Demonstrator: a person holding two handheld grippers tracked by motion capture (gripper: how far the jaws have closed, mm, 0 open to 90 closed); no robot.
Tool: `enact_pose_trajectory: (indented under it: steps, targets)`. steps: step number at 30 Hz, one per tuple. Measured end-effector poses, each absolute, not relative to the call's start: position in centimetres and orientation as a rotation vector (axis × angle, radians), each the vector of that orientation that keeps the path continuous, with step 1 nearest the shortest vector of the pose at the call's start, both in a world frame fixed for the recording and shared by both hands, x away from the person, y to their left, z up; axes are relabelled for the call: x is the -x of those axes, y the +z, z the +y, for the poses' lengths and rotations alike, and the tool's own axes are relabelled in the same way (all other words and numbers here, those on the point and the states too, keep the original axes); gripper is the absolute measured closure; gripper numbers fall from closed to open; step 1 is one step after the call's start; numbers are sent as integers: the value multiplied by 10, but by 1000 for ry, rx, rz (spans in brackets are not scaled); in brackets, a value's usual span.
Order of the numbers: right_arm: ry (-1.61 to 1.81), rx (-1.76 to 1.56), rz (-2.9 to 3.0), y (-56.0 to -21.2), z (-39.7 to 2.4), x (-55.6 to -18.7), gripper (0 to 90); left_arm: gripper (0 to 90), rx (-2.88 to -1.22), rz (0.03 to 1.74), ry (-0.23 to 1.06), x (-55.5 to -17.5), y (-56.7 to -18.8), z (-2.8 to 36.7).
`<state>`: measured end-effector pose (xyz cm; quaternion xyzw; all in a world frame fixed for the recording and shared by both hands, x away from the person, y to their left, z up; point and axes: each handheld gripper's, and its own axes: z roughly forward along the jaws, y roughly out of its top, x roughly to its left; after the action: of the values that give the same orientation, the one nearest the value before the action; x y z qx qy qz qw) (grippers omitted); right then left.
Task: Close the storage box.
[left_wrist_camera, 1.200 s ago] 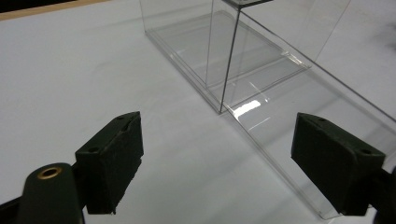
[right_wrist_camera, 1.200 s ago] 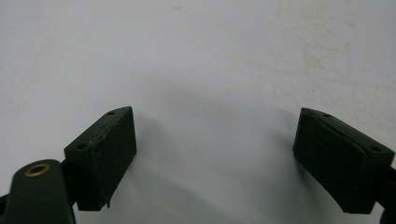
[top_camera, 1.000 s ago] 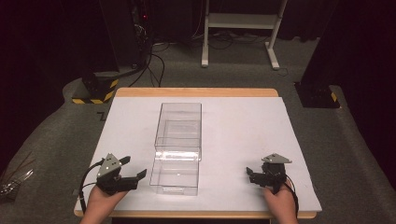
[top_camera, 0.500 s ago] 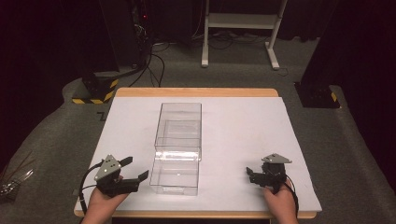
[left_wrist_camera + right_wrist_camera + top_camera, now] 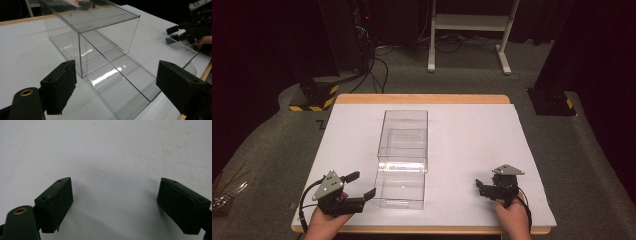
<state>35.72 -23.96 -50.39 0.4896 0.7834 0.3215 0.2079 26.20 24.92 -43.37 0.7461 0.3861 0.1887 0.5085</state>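
A clear plastic box (image 5: 404,142) stands in the middle of the white table (image 5: 472,135). A lower clear tray part (image 5: 401,187) sticks out of its near end. My left gripper (image 5: 363,184) is open just left of that tray, jaws pointing toward it and apart from it. In the left gripper view the box (image 5: 100,25) and tray (image 5: 125,85) lie ahead between the wide-open jaws of the left gripper (image 5: 116,72). My right gripper (image 5: 479,188) sits open near the front right edge, also seen as the right gripper (image 5: 172,35). In its own view the right gripper (image 5: 115,195) holds nothing over bare tabletop.
The table has a wooden rim (image 5: 422,98). On the grey carpet behind stand a black post base with yellow-black stripes (image 5: 314,102), a white frame (image 5: 467,30) and a black base (image 5: 552,102). Cables (image 5: 377,70) trail on the floor. Shiny bits (image 5: 224,192) lie at far left.
The left gripper has shifted slightly nearer the front edge and turned a little toward the tray. The right gripper and the box have stayed put.
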Motion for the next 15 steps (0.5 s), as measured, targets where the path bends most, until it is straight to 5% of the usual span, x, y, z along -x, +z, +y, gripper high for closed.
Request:
enact_pose_trajectory:
  steps: [15]
  targets:
    - [896,-1362,2181,-504,-240,-357,135,158,-1829,910,417,-257,-446,244]
